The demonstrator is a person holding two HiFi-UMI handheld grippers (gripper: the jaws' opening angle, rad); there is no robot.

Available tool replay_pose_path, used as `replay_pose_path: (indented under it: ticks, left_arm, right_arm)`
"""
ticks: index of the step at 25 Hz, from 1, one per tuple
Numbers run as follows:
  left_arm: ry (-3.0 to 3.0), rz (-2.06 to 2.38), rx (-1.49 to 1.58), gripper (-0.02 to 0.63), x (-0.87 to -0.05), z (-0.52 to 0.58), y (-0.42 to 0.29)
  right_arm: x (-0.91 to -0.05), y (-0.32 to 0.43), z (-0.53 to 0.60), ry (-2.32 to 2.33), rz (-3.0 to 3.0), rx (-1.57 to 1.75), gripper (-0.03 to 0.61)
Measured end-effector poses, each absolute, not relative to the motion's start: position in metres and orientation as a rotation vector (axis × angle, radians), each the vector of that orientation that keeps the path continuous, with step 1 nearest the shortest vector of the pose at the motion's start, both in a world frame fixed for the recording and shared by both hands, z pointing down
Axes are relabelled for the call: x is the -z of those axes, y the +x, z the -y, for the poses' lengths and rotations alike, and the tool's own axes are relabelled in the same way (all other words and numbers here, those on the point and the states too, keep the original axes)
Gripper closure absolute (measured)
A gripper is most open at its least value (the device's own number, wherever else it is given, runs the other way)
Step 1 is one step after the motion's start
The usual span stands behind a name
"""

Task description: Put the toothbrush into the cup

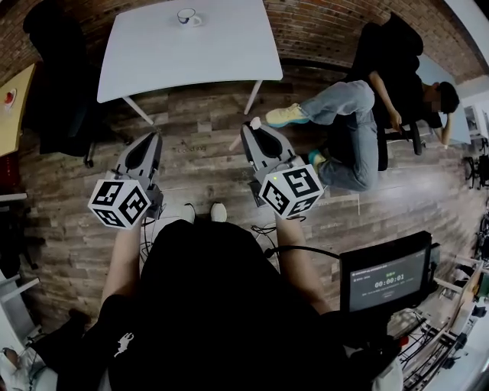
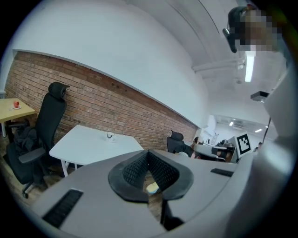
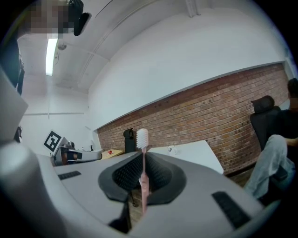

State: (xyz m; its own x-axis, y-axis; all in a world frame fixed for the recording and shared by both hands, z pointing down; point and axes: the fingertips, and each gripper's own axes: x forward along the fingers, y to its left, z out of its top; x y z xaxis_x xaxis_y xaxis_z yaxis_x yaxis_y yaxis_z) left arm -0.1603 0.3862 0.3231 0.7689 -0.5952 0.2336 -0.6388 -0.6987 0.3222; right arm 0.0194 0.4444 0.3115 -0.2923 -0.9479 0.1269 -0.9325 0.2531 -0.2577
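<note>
Toothbrush [image 3: 142, 160] is clamped in your right gripper [image 1: 254, 131], its long axis crosswise to the jaws, bristle head above them. The cup [image 1: 187, 16] sits well ahead and slightly left, on the white table's [image 1: 214, 61] far side. Your left gripper [image 1: 155, 139] is closed and empty.

Bright ceiling tube [image 2: 250, 66], strong fisheye warp, dark vignetted corners.

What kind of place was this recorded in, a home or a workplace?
Most likely an office or lab workspace, not a home. A black office chair stands beside a plain white table, a long brick wall runs behind them, and the wood-plank floor is otherwise open.
</note>
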Motion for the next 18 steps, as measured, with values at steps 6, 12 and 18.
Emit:
replay_pose_path:
  ticks: [6, 12, 18]
  left_arm:
    - [2.579, 0.991, -0.150, 0.609, -0.324, -0.394, -0.167]
    - [2.602, 1.004, -0.140, 0.609, -0.321, -0.400, -0.165]
    - [2.598, 1.052, -0.142, 0.609, -0.322, -0.404, -0.169]
  right_arm:
    - [-0.316, 0.015, -0.448, -1.810, -2.482, 0.445, 0.563]
    - [-0.315, 0.012, -0.449, -1.783, -2.489, 0.439, 0.562]
    - [-0.317, 0.006, -0.452, -1.746, -2.524, 0.433, 0.563]
